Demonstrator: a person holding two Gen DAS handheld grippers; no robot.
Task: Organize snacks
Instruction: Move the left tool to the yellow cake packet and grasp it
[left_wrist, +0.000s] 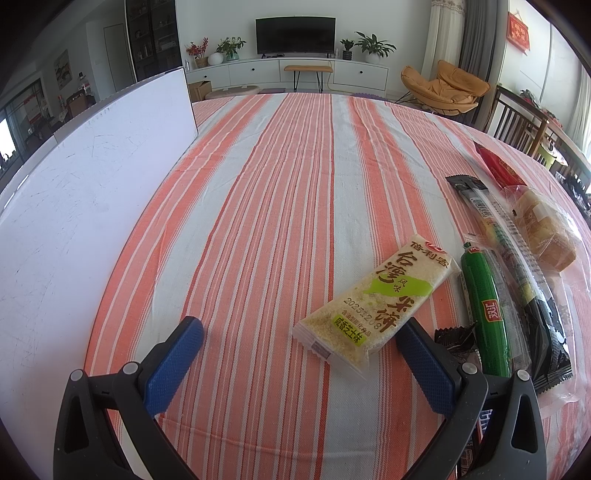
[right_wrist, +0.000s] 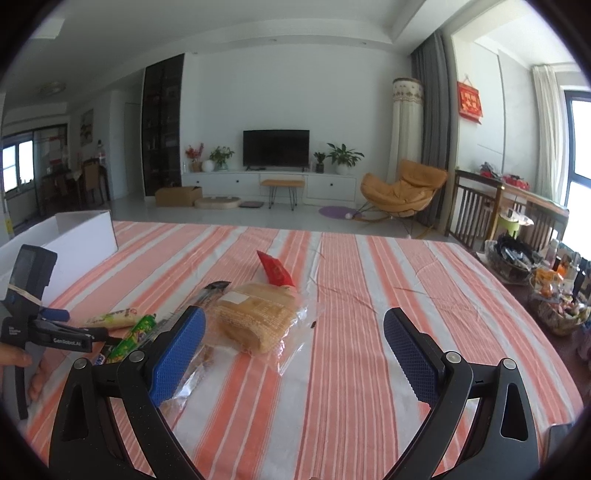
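My left gripper (left_wrist: 299, 332) is open and empty, low over the striped cloth, with a rice cracker pack (left_wrist: 376, 295) lying just ahead of its right finger. Right of it lie a green sausage stick (left_wrist: 484, 310), a long dark snack stick (left_wrist: 517, 258), a wrapped bread (left_wrist: 543, 229) and a red packet (left_wrist: 498, 166). My right gripper (right_wrist: 295, 332) is open and empty; the wrapped bread (right_wrist: 258, 317) lies ahead of its left finger, the red packet (right_wrist: 275, 269) beyond. The left gripper (right_wrist: 55, 325) shows at the left of the right wrist view.
A white open box (left_wrist: 92, 206) stands at the table's left side; it also shows in the right wrist view (right_wrist: 74, 236). Baskets of clutter (right_wrist: 554, 295) sit on a side table at the right. The striped tablecloth (left_wrist: 295, 166) stretches ahead.
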